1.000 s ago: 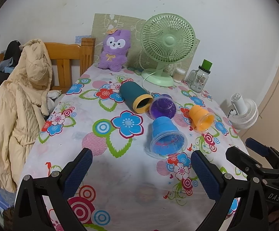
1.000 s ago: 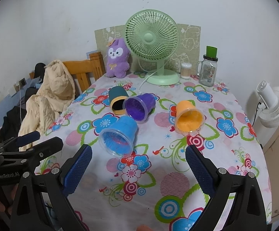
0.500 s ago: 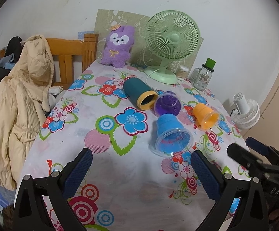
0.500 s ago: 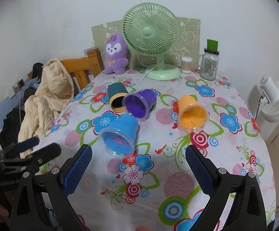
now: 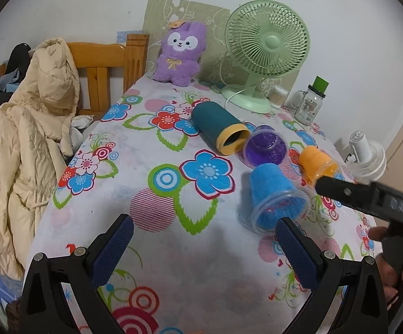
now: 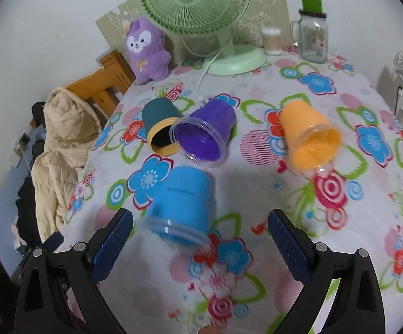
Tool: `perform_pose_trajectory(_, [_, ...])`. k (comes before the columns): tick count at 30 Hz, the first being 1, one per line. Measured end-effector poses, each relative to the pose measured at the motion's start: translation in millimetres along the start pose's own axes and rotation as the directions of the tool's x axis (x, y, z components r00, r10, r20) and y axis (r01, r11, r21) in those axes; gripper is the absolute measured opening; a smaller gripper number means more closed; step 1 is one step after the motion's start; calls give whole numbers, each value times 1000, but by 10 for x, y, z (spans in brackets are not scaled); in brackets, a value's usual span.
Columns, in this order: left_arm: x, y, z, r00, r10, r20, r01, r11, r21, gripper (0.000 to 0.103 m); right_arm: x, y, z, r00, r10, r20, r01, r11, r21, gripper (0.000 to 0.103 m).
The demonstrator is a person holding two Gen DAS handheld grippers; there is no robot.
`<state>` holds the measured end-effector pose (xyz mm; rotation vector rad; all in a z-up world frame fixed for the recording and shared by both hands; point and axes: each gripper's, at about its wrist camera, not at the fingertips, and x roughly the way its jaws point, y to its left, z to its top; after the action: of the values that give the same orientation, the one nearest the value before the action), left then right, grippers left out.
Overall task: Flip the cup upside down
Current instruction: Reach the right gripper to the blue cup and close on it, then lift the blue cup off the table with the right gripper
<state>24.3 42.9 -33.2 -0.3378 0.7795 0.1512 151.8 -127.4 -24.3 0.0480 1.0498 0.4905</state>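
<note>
Several cups lie on their sides on the flowered tablecloth (image 5: 173, 250): a blue cup (image 5: 275, 196) (image 6: 182, 208), a purple cup (image 5: 265, 149) (image 6: 205, 135), an orange cup (image 5: 316, 165) (image 6: 308, 136) and a dark teal cup with a yellow rim (image 5: 219, 128) (image 6: 161, 128). My right gripper (image 6: 200, 239) is open and empty, just above the blue cup, its fingers on either side of the cup's mouth. My left gripper (image 5: 201, 245) is open and empty above the table's near part, left of the blue cup. The right gripper's body shows in the left wrist view (image 5: 368, 197).
A green desk fan (image 5: 262, 44) (image 6: 201, 8), a purple plush toy (image 5: 179, 55) (image 6: 145, 50), a glass jar with a green lid (image 5: 311, 103) (image 6: 312, 33) and a small container (image 6: 271, 41) stand at the table's back. A wooden chair (image 5: 104, 66) with a beige coat (image 5: 26, 139) stands left. A white fan (image 5: 365, 156) is right.
My right gripper has moved forward and down over the blue cup, which now sits between its fingers. My left gripper has moved forward and turned left a little.
</note>
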Motion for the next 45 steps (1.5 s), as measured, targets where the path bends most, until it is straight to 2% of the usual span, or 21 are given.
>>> perform_pose_trajectory(3, [61,37,24,1000,-2,-5,2,1000,-7,103,149,48,102,1000,21,-22,-21,1000,4,99])
perform_pose_trajectory(12, [255,78,94,999,-1,-40,1,1000,-18,103,561,118,220,991,4,-131,-8,1000,-27,97])
perform_pose_trajectory(14, [276,92,85,999,1,-46,-1,1000,-18,103,638,114,219,988,4,-157,-9,999,-33,80])
perform_pose_trajectory(18, [305,111,88,999,3,-53,-4,1000,-21,103,753,152,193,980,-5,-198,-9,997,-73,64])
perform_pose_trajectory(21, [300,117,80,998,4,-56,-5,1000,-24,103,715,169,171,982,-13,-191,-4,996,-90,64])
perform_pose_trajectory(26, [252,117,64,999,-3,-51,1,1000,-30,103,455,173,114,988,20,-151,-35,995,-92,64])
perform_pose_trajectory(35, [40,96,-42,999,-30,-39,28,999,-45,103,-69,98,-243,993,58,-102,-63,997,-47,64])
perform_pose_trajectory(45, [-52,40,-287,996,-42,-81,36,997,-66,103,-75,-137,-561,990,43,-133,-40,999,25,64])
